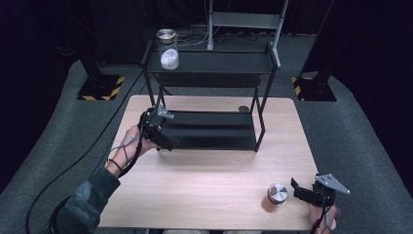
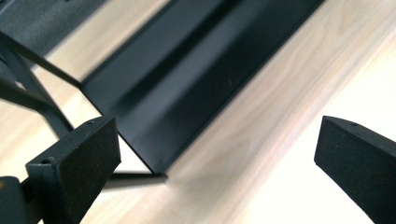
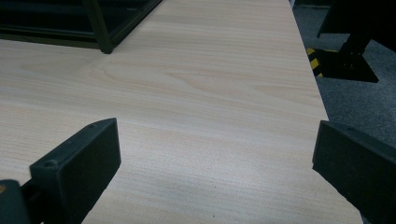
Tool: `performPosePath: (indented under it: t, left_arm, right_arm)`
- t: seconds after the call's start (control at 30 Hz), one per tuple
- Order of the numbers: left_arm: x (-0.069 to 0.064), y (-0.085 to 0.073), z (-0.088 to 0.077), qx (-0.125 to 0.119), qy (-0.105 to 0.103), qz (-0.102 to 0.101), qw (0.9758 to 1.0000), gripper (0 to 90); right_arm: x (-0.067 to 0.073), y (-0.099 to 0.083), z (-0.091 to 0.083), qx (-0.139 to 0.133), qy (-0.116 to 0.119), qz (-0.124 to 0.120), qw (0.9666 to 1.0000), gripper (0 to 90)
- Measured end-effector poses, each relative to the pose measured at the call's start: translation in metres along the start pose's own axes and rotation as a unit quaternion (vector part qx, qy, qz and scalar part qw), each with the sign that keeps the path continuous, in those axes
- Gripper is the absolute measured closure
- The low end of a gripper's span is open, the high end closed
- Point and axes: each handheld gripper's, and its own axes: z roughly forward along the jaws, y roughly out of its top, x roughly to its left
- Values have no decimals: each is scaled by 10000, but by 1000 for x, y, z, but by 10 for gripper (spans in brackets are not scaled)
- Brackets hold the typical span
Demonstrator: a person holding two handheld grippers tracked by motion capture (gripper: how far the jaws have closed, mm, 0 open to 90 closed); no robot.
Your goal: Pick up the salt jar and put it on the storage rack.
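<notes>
Right gripper (image 1: 301, 191): near right corner of the table (image 1: 204, 195), held in a hand (image 1: 321, 214) coming in from the near edge. Jaws spread wide, nothing between them; in its own view (image 3: 212, 177) bare wood lies in the gap.

Jar (image 1: 275, 196): brown, metal lid, upright on the table just to the left of the right gripper's jaws, near them, not touching as far as the high view shows.

Left gripper (image 1: 163, 139): farther up the table on the left side, held in a hand (image 1: 129, 141), dark sleeve (image 1: 87, 200) behind it. Jaws wide apart and empty; in its own view (image 2: 215, 168) the gap takes in wood and the near left corner of the rack's lower shelf.

Rack (image 1: 265, 97): black metal, two tiers, standing on the far half of the table. Lower shelf (image 2: 187, 74) directly ahead of the left gripper, its corner just beyond the left jaw; whether jaw and shelf touch cannot be told. From the right gripper, the rack's near right leg (image 3: 95, 23) stands well ahead and to the left.

White item (image 1: 169, 59): rounded, on the top shelf at its left end, above and beyond the left gripper.

Second jar (image 1: 166, 38): clear, metal lid, just behind the white item.

Small dark disc (image 1: 243, 108): on the table behind the lower shelf.
</notes>
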Motion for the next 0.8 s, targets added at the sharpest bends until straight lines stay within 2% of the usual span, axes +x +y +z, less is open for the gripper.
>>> performPosePath:
  t: [0.1, 0.17, 0.37, 0.5, 0.7, 0.8]
  left_arm:
    - [-6, -18, 12, 12, -34, -107, 9999, 0]
    - [-14, -28, 21, 100, 77, -103, 9999, 0]
    - [-36, -63, 45, 170, 275, -284, 9991, 0]
    - [-41, -88, 56, 79, 227, -560, 9981, 0]
    - [-51, -120, 65, -164, 359, -984, 9944, 0]
    - [-54, -133, 68, -266, 408, -1262, 9908, 0]
  right_arm:
    - [0, 0, 0, 11, 0, -9, 10000, 0]
    - [0, 1, 0, 17, 4, -6, 10000, 0]
    - [0, 1, 0, 20, -2, -10, 10000, 0]
    - [1, 1, 1, 34, -2, -13, 10000, 0]
    - [1, 1, 1, 36, -3, -15, 10000, 0]
    - [0, 1, 1, 29, -4, -11, 10000, 0]
